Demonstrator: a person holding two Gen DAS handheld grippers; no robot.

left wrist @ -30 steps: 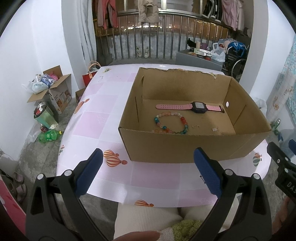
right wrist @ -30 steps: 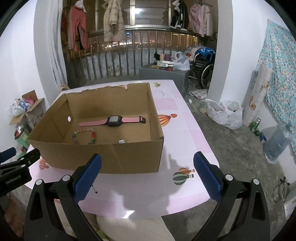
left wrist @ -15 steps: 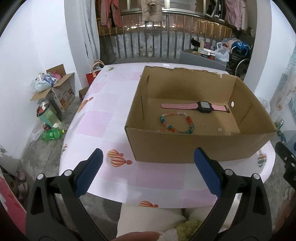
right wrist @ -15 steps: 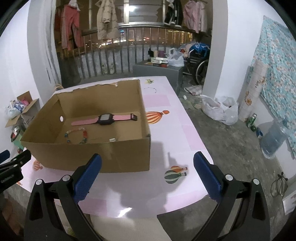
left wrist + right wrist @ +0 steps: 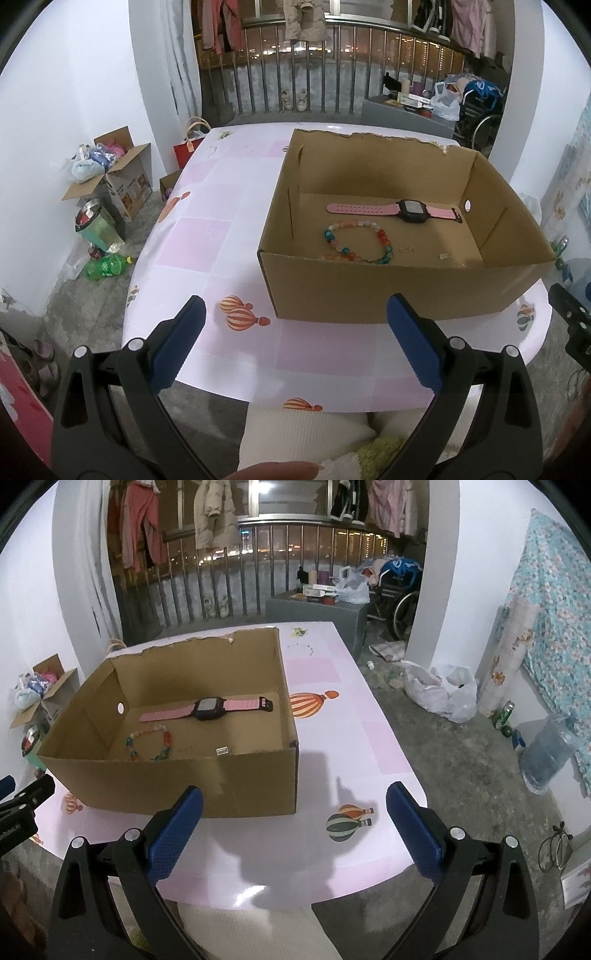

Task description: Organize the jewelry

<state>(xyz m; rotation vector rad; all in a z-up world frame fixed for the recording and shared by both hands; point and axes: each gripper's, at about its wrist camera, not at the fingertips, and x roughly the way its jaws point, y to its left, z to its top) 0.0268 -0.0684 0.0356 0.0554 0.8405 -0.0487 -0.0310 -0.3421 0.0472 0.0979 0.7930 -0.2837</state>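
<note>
Both hand-held grippers spread, empty; bead bracelet (image 5: 357,242) in box (image 5: 388,295) ahead, nearer left hand-held gripper (image 5: 293,345), watch (image 5: 397,211) crosswise behind.

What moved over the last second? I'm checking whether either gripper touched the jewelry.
Both cameras drew back and rose, so the cardboard box looks farther off. Neither the left gripper nor the right gripper took hold of anything; both stayed open and empty. The pink watch and bead bracelet lie unmoved in the box on the table.
</note>
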